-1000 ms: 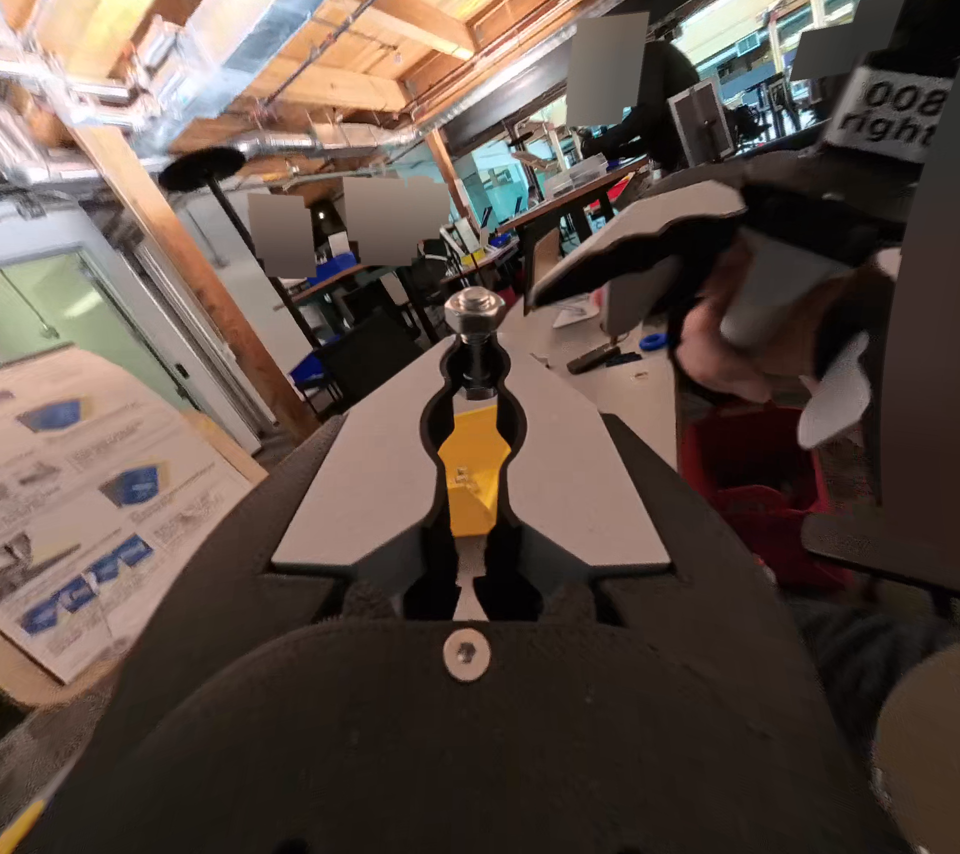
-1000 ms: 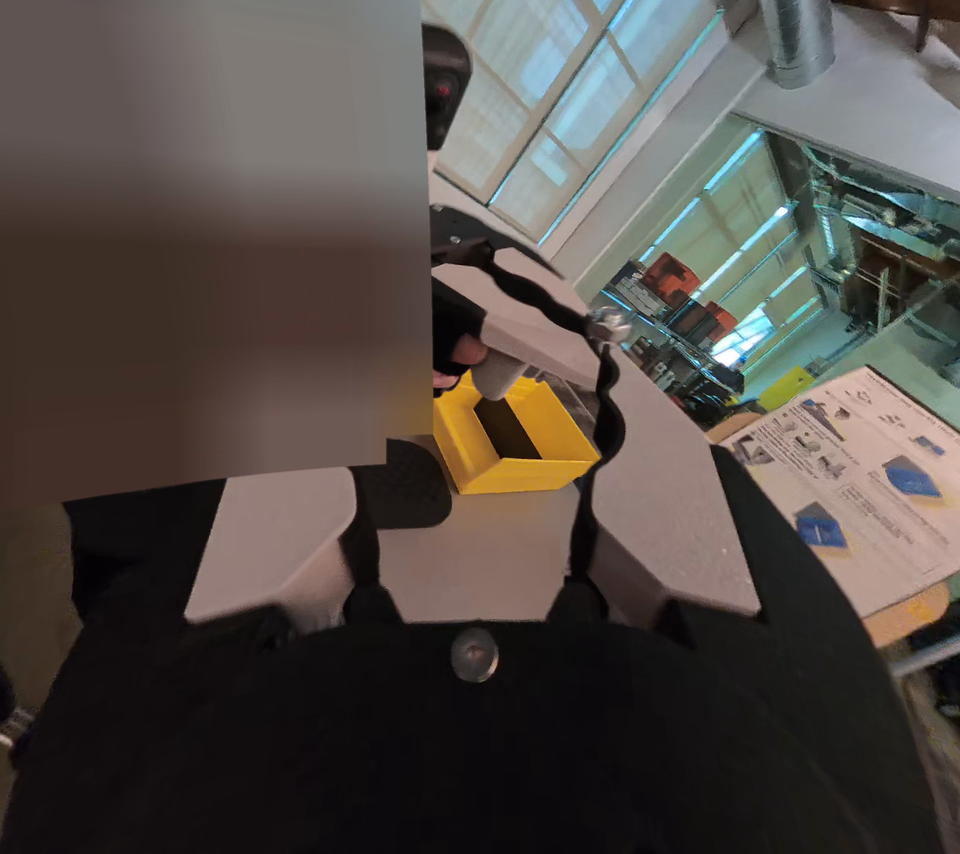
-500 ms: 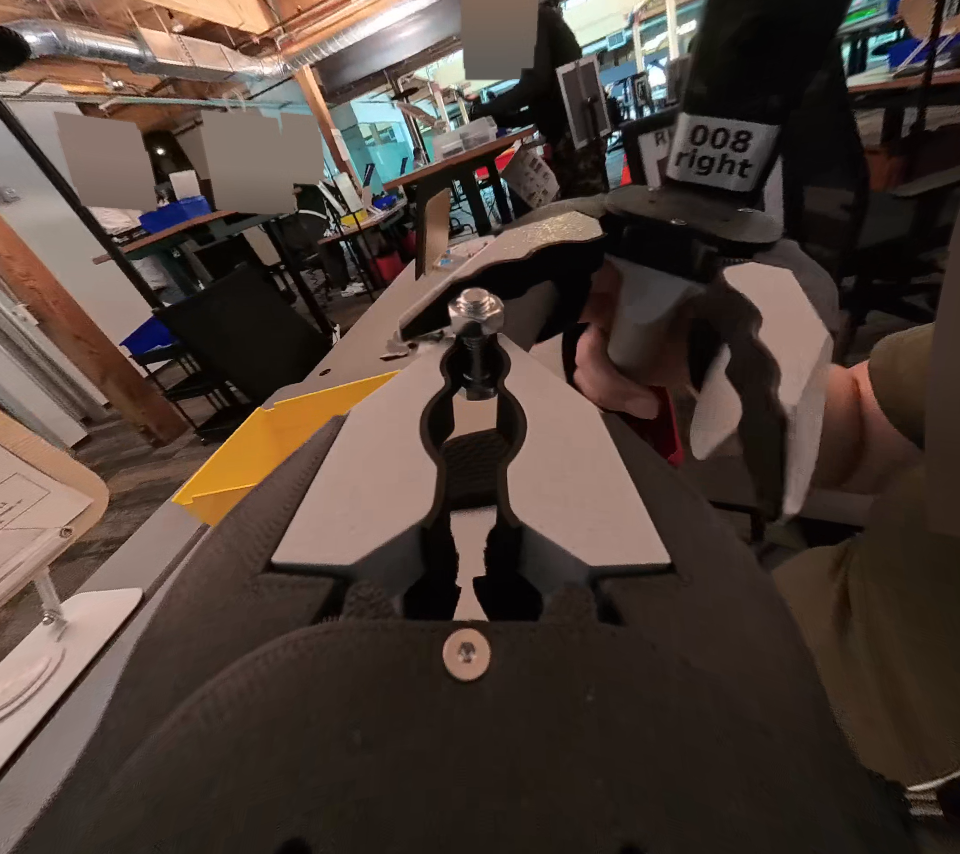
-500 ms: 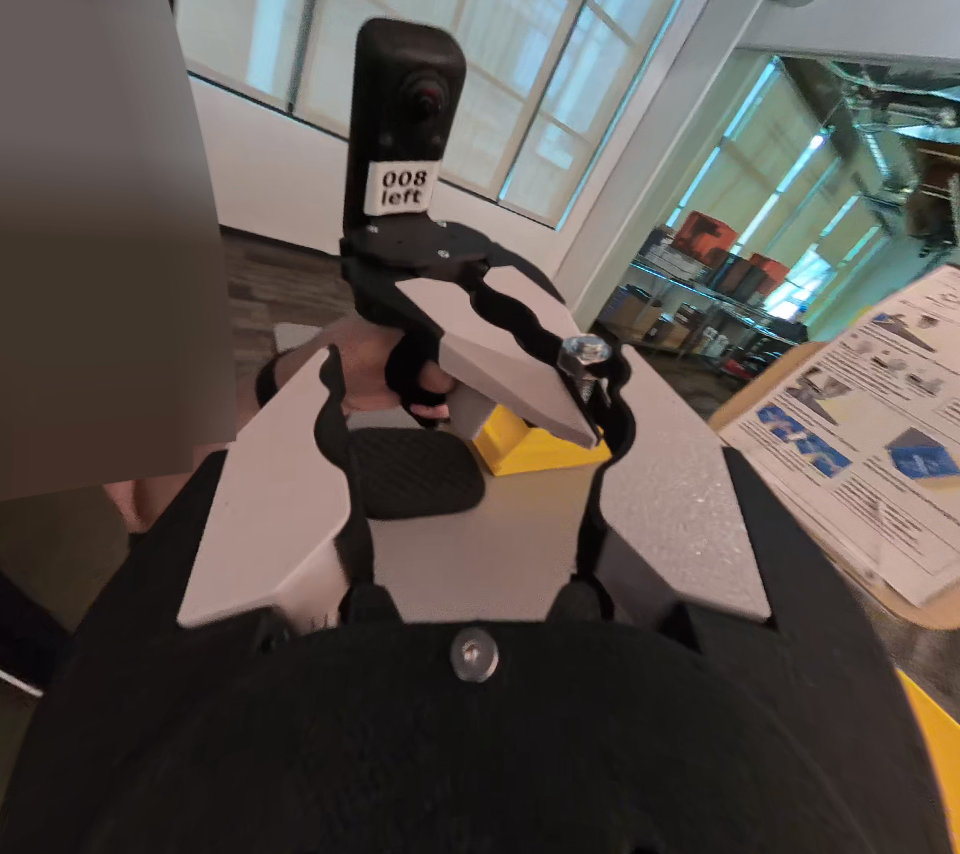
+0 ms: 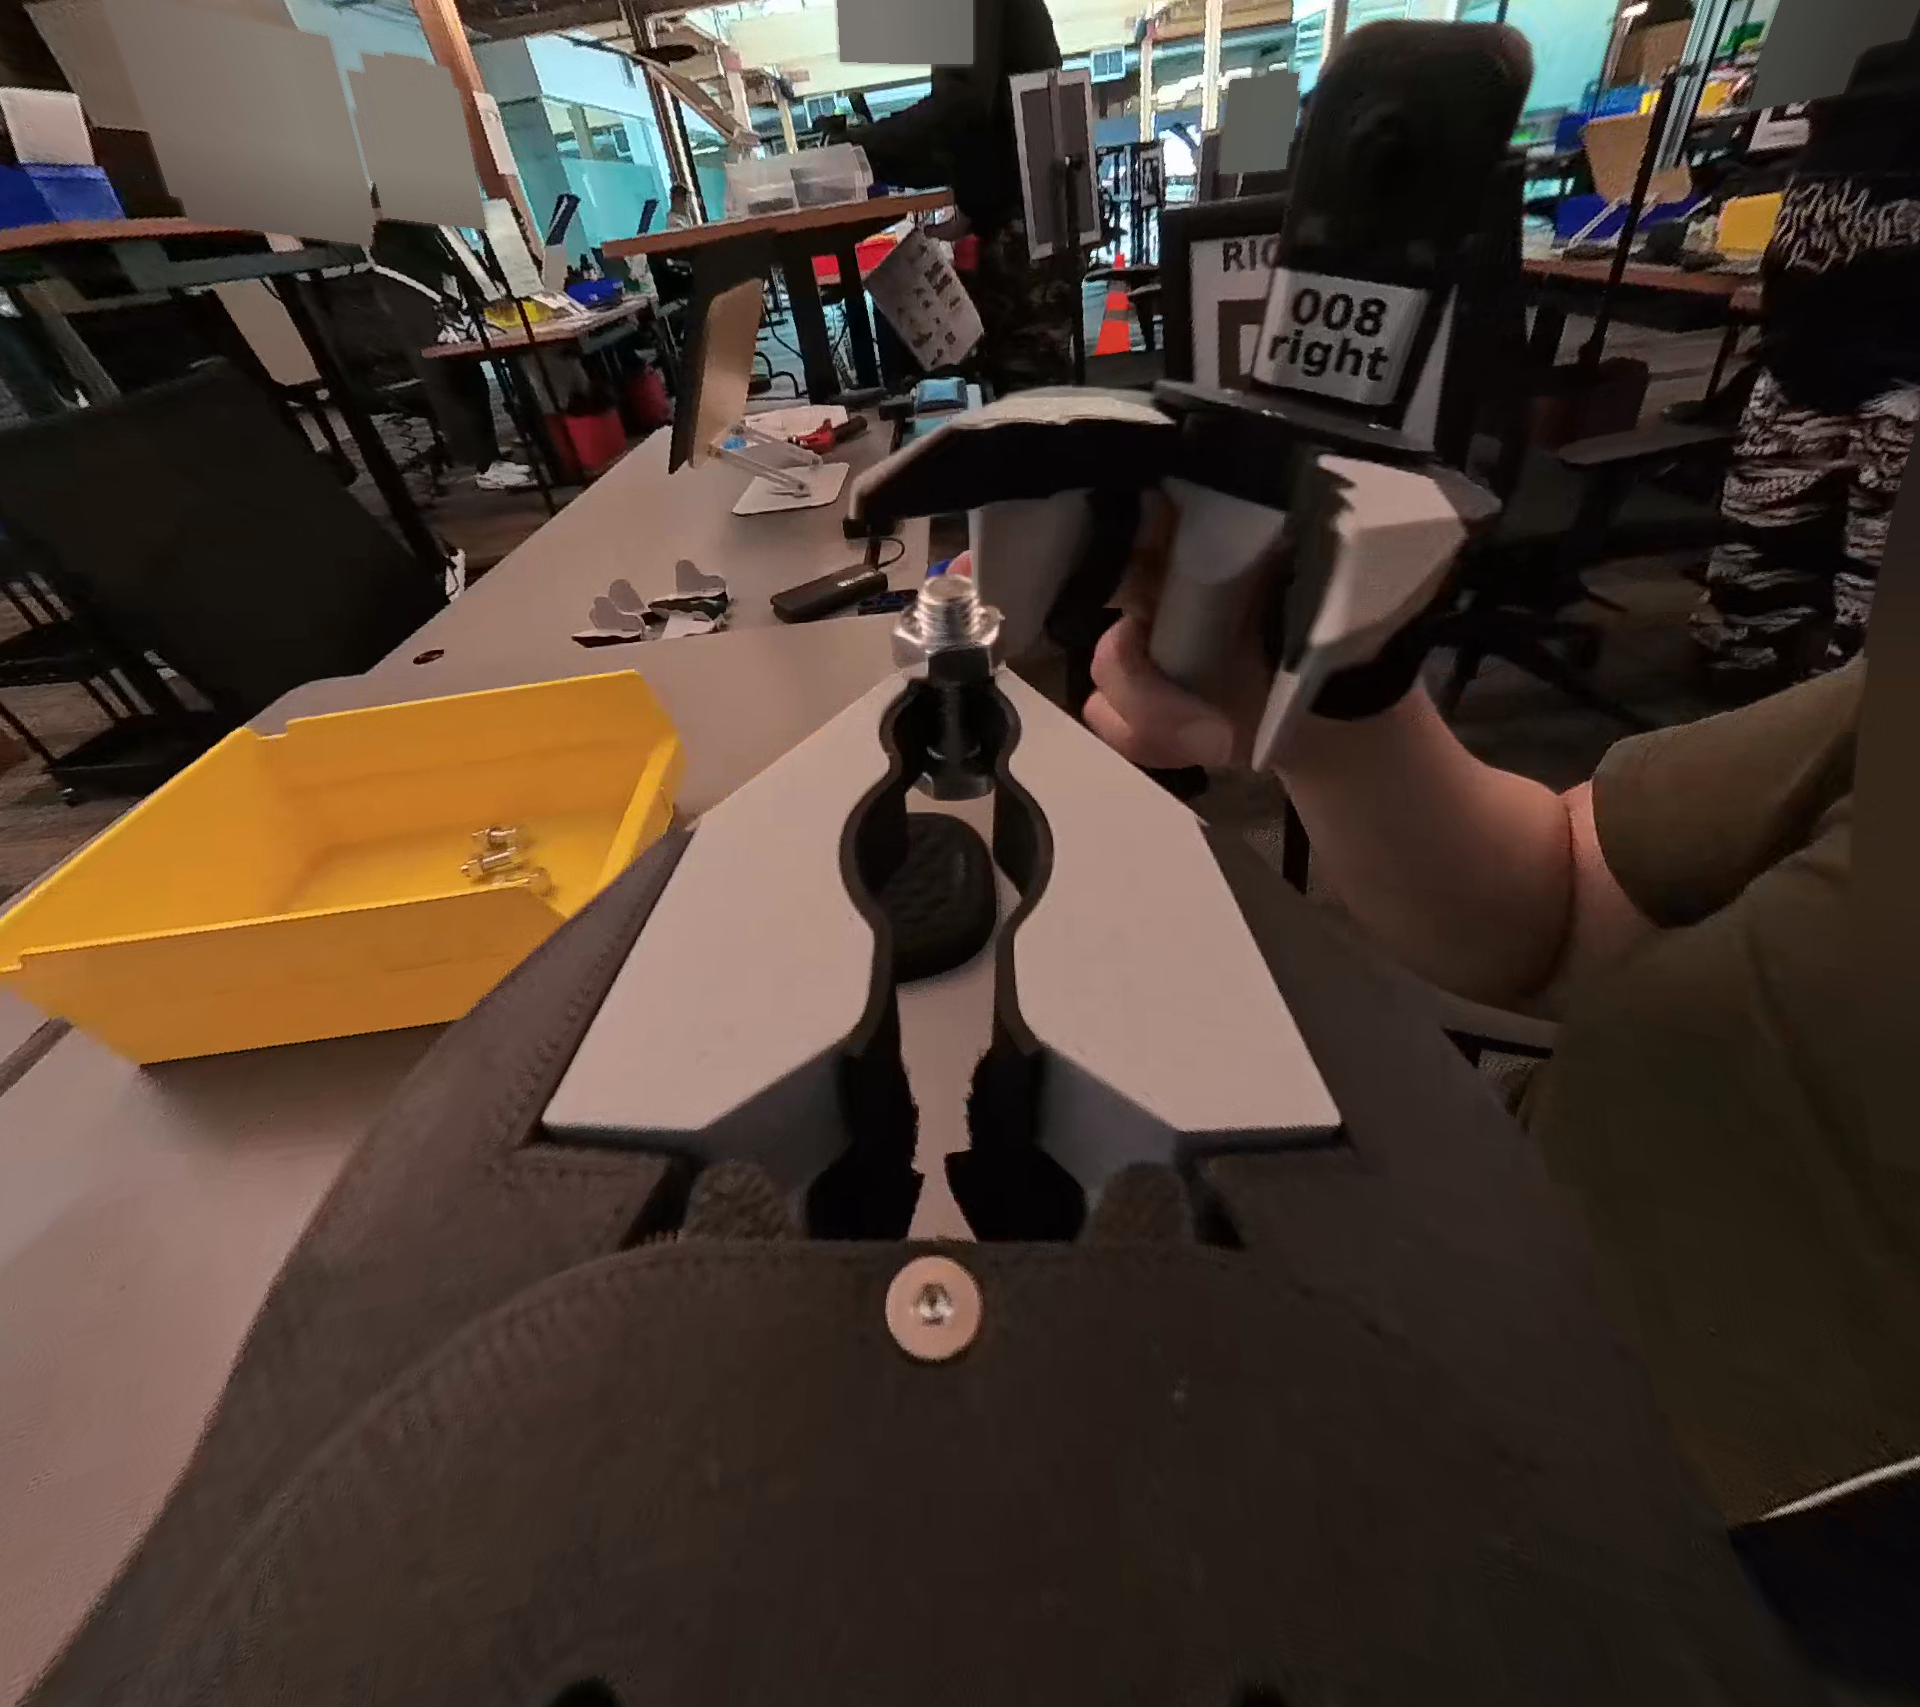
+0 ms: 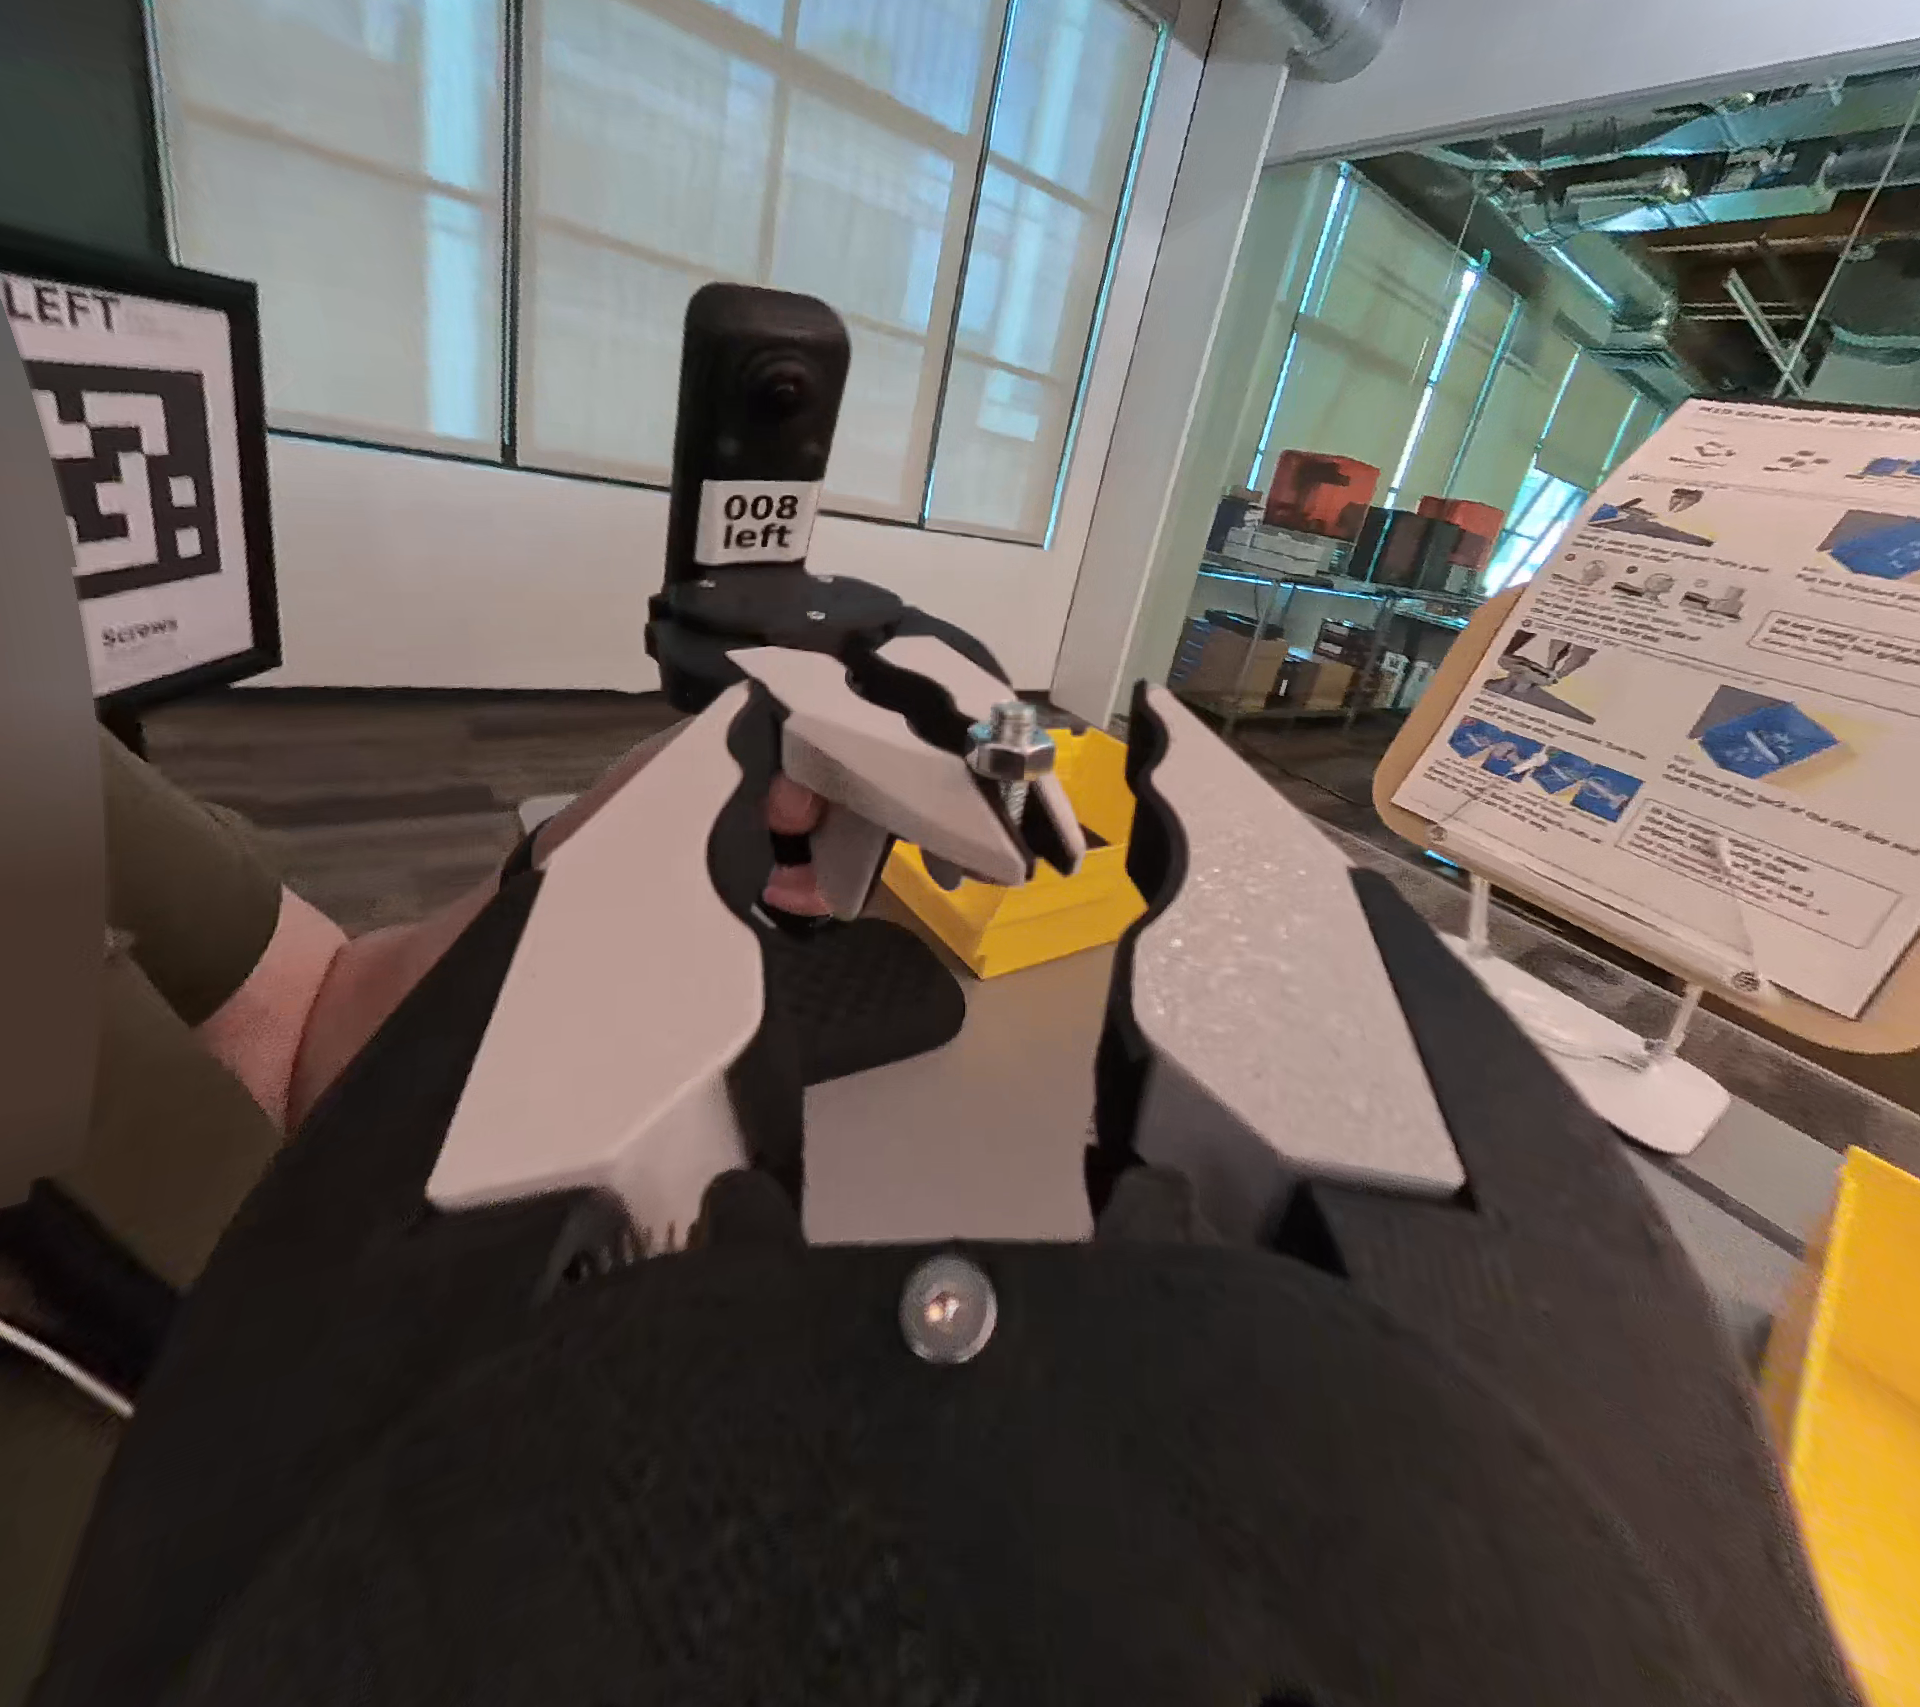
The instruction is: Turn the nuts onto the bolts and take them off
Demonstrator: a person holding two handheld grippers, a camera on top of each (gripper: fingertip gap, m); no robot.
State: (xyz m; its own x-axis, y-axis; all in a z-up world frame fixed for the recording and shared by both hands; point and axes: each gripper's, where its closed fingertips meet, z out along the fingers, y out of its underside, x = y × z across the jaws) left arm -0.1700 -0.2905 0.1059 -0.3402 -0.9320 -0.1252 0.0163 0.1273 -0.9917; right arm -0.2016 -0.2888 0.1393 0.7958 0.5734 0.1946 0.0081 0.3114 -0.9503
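My left gripper (image 5: pixel 951 701) is shut on a bolt (image 5: pixel 956 722) and holds it upright above the grey table (image 5: pixel 187 1242). A silver nut (image 5: pixel 945 631) sits near the bolt's top, with a little thread showing above it. My right gripper (image 5: pixel 1070 618) is open and empty, just right of and behind the nut, one finger (image 5: pixel 997 442) reaching above it. In the right wrist view my right gripper (image 6: pixel 940 712) has its jaws wide apart, with the left gripper (image 6: pixel 1039 826) and the nut (image 6: pixel 1006 755) between its fingertips but farther off.
A yellow bin (image 5: pixel 343 951) with several small bolts and nuts (image 5: pixel 499 857) stands on the table left of the left gripper. An instruction board (image 6: pixel 1683 722) stands on the right, another yellow bin (image 6: pixel 1860 1397) at the lower right. A hand (image 5: pixel 1174 701) holds the right gripper. My two grippers' fingertips are within a few centimetres of each other.
Both grippers have tilted down from facing the ceiling to about level, so the table and yellow bin came into view. The left stays shut on the bolt, the right stays open beside the nut.
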